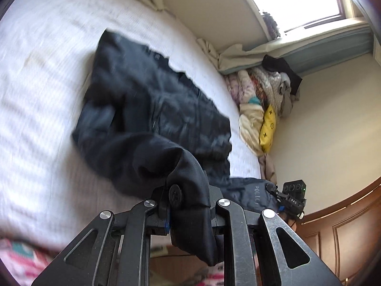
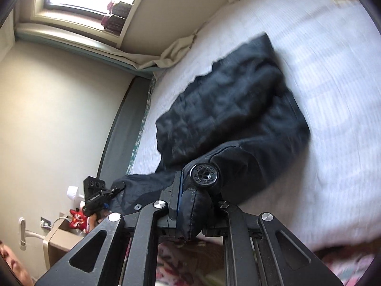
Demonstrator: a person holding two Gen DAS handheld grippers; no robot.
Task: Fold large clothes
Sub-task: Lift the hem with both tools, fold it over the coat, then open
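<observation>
The large dark navy fabric garment (image 1: 152, 109), with round black buttons at its near edge, lies on the white ribbed bedspread (image 1: 42, 76) of the bed, with its near end lifted clear of the bed by both tools. The left gripper (image 1: 188, 205) is clamped on a thick bunch of that near edge just beside a button, its jaws held slightly apart by the cloth; the right gripper (image 2: 190, 205) is pinched nearly together on another hemmed corner beside a second button. In the left wrist view the right gripper shows low at the right, with navy cloth spanning between the two. Judged from this, the fold is under way but not finished: the far part of the garment already looks doubled and rumpled, its outline is ragged rather than a tidy rectangle, and the held near edge is not yet laid over the far part. Smoothing and at least one more fold seem left. The garment's long axis runs from the grippers away toward the far side of the bed, slanting toward the far left in the left wrist view and the far right in the right wrist view. Beyond the bed's right side a heap of pale and patterned bedding (image 1: 262, 100) sits against the wall.
</observation>
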